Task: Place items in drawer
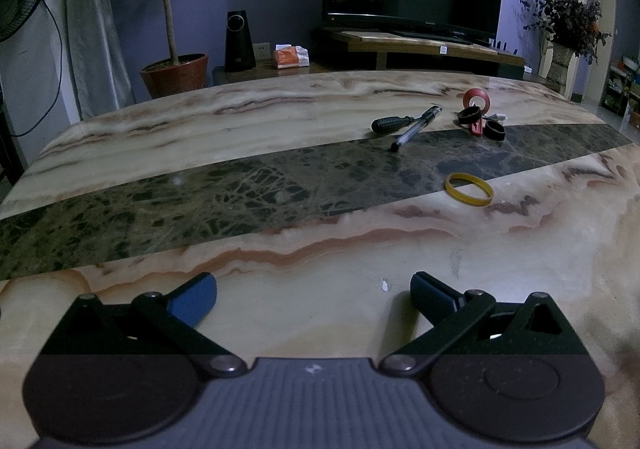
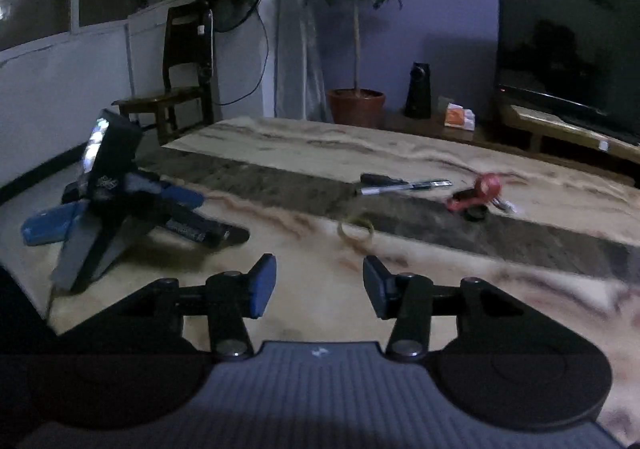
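- The right gripper (image 2: 319, 285) hangs above the pale marble table (image 2: 320, 313), its blue-padded jaws standing partly apart with nothing between them.
- The left gripper (image 1: 314, 299) sits low over the same table, jaws spread wide and empty; in the right wrist view it shows at the left, resting near the table's edge.
- Landmark: the yellow rubber ring (image 1: 469, 189), lying flat where the dark marble stripe (image 1: 200, 189) meets the pale stone, ahead of both grippers.
- Beyond the ring lie a black-handled screwdriver (image 1: 390, 123) and a clear pen (image 1: 416, 127), touching or crossing each other.
- To the right of those, farther than the ring, a cluster: a red tape roll (image 1: 477, 99) standing upright, two black rings (image 1: 470, 115), a red piece.
- No drawer shows in either view.
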`<state>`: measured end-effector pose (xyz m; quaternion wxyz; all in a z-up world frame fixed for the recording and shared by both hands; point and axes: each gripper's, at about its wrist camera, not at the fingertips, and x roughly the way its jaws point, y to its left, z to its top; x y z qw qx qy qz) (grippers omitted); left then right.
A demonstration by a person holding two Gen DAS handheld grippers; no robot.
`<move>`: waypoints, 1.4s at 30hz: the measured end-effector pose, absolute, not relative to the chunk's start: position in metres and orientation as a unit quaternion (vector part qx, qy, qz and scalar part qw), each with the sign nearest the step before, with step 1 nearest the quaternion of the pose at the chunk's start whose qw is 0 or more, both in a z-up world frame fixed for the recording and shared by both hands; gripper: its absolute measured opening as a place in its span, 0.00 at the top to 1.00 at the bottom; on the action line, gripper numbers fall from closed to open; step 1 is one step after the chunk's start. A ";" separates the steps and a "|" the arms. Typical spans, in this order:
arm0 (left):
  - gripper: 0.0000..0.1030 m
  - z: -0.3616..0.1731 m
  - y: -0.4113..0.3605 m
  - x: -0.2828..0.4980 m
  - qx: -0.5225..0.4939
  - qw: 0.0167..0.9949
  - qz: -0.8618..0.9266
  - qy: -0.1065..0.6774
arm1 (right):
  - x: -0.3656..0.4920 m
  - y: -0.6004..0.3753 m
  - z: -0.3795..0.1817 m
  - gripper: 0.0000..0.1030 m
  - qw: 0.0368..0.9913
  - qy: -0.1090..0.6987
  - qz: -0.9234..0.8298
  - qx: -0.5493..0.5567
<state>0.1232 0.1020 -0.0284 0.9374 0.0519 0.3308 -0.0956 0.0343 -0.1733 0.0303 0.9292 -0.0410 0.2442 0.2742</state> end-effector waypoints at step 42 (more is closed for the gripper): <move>0.00 -0.028 0.102 0.123 0.052 0.937 -0.096 0.331 | 0.132 -0.169 -0.019 0.97 0.925 0.298 0.224 0.068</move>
